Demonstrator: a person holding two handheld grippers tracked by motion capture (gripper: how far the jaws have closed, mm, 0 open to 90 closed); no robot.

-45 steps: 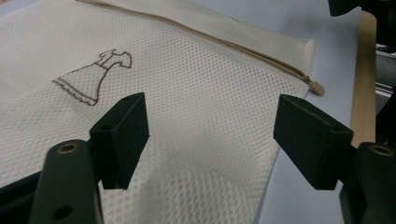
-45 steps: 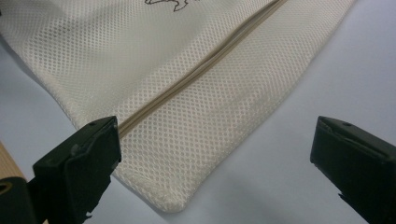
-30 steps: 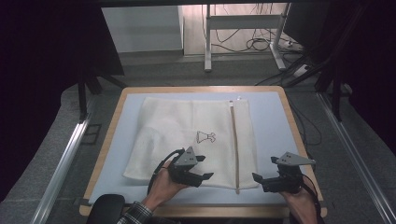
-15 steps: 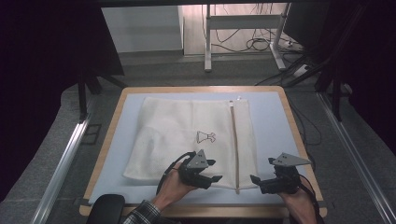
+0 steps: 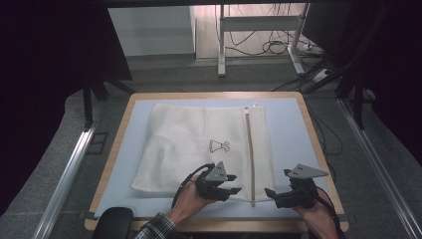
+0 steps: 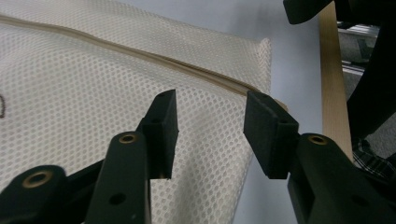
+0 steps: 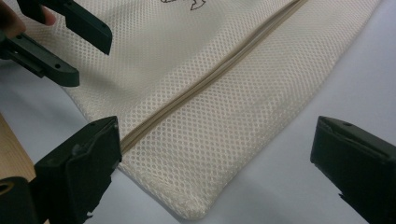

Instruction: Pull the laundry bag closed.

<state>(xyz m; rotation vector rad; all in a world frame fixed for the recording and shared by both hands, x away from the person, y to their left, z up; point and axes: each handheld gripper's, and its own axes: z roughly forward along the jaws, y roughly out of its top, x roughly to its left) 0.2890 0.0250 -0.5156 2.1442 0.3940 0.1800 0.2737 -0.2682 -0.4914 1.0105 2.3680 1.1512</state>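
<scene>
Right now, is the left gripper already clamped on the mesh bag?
No, the left gripper stands open above the mesh bag, with bare mesh showing in the gap between its jaws.

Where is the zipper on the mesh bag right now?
In the high view the zipper runs front to back along the mesh bag's right part, its near end between the left claw and right claw.

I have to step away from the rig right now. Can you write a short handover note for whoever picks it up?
Left claw: open, over the near edge of the cream mesh zip bag, holding nothing.
Right claw: open, at the bag's near right corner, holding nothing.
Bag: flat on the pale blue mat; its beige zipper runs from the near edge to the far edge.
Done: both claws positioned by the zipper's near end.
Left: grip the bag; nothing grasped yet.
</scene>
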